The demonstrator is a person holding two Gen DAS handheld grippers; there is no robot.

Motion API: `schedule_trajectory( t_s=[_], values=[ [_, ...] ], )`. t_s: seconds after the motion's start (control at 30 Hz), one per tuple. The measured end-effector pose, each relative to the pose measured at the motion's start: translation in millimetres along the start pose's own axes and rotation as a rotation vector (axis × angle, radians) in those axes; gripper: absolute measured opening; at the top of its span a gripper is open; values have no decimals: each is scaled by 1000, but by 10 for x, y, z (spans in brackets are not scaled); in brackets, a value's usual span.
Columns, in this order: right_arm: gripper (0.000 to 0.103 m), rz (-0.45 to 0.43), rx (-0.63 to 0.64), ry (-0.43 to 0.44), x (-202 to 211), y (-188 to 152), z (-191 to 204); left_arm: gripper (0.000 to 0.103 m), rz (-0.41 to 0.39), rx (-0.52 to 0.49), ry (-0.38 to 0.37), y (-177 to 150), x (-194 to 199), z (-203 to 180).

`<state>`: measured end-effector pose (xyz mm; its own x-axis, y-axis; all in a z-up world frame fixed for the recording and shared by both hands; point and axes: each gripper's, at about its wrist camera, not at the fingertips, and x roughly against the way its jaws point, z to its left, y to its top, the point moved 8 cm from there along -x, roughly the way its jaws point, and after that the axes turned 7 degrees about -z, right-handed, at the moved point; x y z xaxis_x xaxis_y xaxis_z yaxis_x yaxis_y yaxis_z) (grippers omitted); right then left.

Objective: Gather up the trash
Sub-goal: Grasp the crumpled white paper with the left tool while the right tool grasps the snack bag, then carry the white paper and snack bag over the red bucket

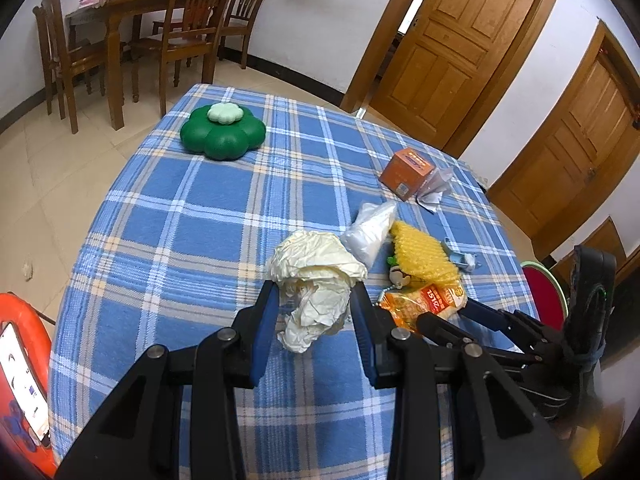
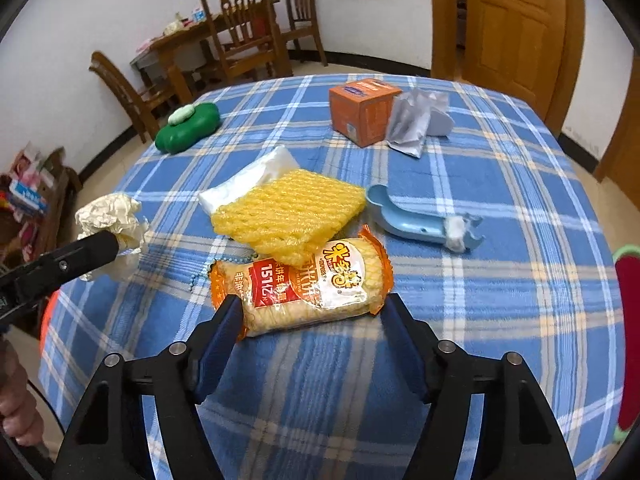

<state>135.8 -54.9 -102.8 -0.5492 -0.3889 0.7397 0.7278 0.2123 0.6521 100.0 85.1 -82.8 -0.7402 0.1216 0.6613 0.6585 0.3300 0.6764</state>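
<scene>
A crumpled cream paper ball (image 1: 318,284) sits between the fingers of my left gripper (image 1: 314,292), which close on its sides; it also shows in the right wrist view (image 2: 110,216). My right gripper (image 2: 310,310) is open around an orange snack packet (image 2: 304,284), fingers at both ends; the packet also shows in the left wrist view (image 1: 424,302). A yellow foam net (image 2: 290,214) lies on the packet's far edge. A clear plastic bag (image 2: 248,178) lies behind it.
The table has a blue plaid cloth (image 2: 500,280). On it are an orange box (image 2: 362,110), a crumpled silver wrapper (image 2: 412,124), a blue plastic piece (image 2: 420,224) and a green flower-shaped container (image 1: 222,132). Wooden chairs and a table (image 1: 120,32) stand beyond. A red round thing (image 2: 628,340) is at the right.
</scene>
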Motion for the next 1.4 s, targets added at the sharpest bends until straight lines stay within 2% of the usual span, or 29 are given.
schedule_trajectory(
  t_s=[0.27, 0.7, 1.17, 1.4],
  values=[
    [72, -22, -61, -5, 322, -150, -219, 37, -1, -29, -20, -22, 19, -150],
    [72, -124, -168, -135, 1008, -270, -863, 37, 5, -97, -67, -80, 55, -536],
    [72, -227, -336, -215, 1584, -371, -1561, 37, 34, -218, -175, -139, 2, -1277],
    [72, -249, -420, -262, 1750, -486, -1949, 37, 59, -283, -227, -189, -120, -1705]
  ],
)
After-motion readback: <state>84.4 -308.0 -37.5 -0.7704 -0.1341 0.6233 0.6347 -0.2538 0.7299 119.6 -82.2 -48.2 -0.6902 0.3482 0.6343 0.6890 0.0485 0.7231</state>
